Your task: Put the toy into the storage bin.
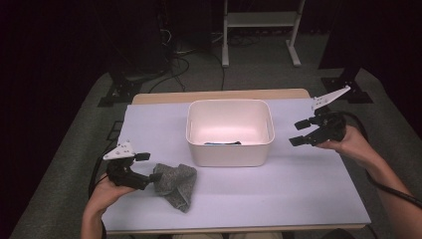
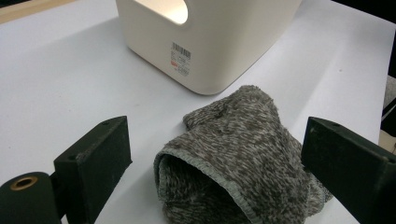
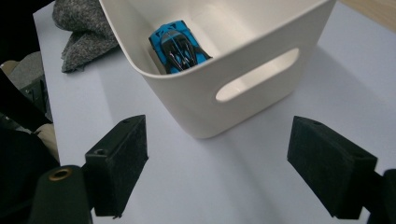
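The left gripper (image 1: 149, 172) is gaping wide around the fuzzy grey sock (image 2: 238, 154), which is lying on the table (image 1: 259, 194) near the white bin (image 1: 230, 149). It should be pinching the sock's thick middle before lifting. The right gripper (image 1: 298, 132) is waiting, spread wide.

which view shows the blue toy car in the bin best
The right gripper view: the blue toy car lies in plain sight inside the white bin. The high view catches just a dark sliver behind the near wall; the left gripper view sees the bin's outside.
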### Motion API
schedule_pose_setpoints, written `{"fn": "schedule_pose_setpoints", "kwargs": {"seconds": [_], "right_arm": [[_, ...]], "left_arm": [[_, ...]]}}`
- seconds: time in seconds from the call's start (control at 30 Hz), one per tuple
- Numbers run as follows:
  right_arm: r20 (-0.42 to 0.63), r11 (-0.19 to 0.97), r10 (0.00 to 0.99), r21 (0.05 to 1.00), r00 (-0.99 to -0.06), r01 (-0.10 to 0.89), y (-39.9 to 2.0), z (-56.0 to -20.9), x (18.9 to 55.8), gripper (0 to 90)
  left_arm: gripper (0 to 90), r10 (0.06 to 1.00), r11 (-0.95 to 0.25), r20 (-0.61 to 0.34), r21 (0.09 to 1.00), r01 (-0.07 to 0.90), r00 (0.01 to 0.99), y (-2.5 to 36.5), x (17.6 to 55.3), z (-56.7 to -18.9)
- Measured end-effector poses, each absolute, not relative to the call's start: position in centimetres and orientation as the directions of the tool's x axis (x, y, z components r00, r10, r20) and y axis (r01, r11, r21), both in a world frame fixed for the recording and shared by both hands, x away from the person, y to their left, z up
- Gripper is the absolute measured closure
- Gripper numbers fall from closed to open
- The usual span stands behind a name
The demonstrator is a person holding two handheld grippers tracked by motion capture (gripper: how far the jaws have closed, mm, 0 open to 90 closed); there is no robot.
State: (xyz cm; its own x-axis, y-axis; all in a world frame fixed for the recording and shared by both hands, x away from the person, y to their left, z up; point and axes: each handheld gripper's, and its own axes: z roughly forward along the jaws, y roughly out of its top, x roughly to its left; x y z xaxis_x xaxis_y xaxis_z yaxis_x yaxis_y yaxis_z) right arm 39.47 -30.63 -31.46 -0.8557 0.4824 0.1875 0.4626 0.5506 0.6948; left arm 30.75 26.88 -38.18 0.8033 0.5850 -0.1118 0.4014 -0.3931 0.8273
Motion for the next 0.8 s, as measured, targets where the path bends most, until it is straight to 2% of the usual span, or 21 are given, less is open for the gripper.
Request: {"fn": "schedule_pose_setpoints", "kwargs": {"seconds": [0.8], "right_arm": [[0.242,0.492,0.562,0.671,-0.791,0.555,-33.4,-37.5,37.0,17.7]], "left_arm": [[7.4,0.592,-0.409,-0.098,0.818,0.404,0.8,27.0,30.7,-38.3]]}}
